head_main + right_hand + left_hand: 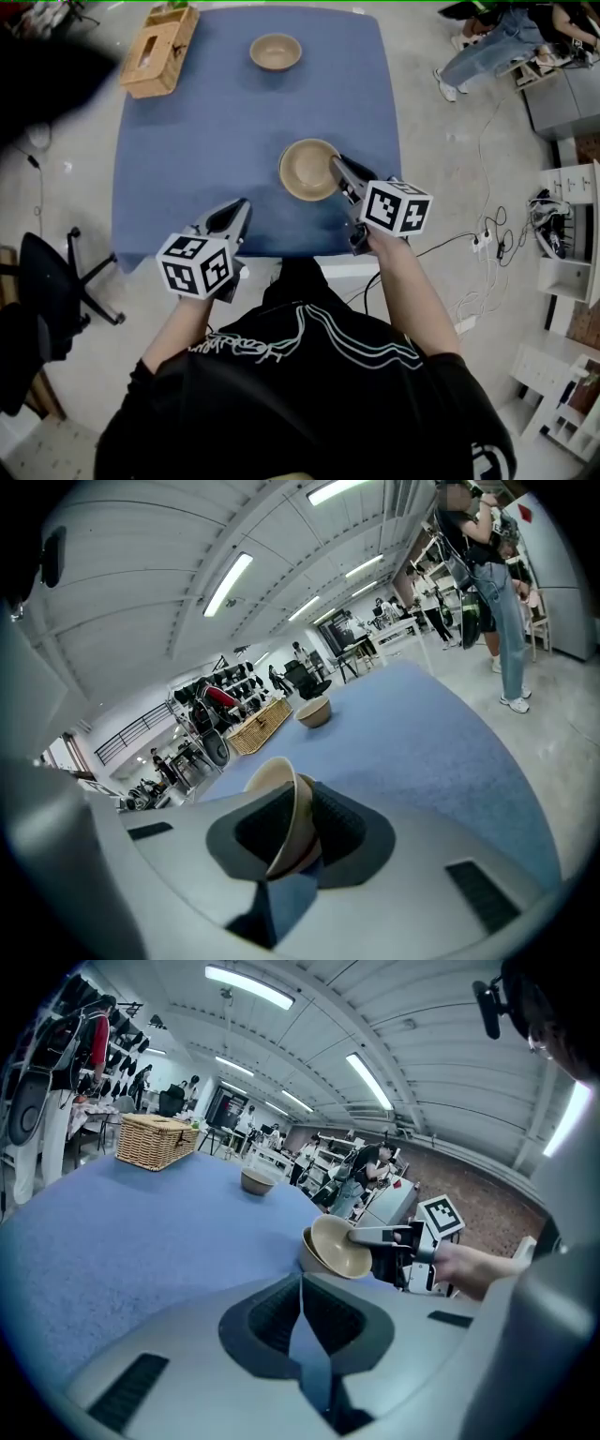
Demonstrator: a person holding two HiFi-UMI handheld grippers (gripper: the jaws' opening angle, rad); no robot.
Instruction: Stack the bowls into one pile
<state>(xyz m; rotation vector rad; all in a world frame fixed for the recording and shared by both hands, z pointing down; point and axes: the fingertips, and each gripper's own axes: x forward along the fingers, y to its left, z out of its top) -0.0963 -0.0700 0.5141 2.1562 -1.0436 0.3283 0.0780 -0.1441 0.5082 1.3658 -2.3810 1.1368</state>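
Blue tabletop [206, 141], near bowl [305, 171] rim-clamped in right gripper [337, 165]; left gripper [246, 204] closed, empty.

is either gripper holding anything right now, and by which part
The right gripper is shut on the near tan bowl, pinching its rim. The left gripper is shut with nothing between its jaws.

A wicker basket [159, 52] sits on the blue table [202, 141].

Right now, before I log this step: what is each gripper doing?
Left gripper: closed, empty.
Right gripper: closed on the rim of the near bowl.
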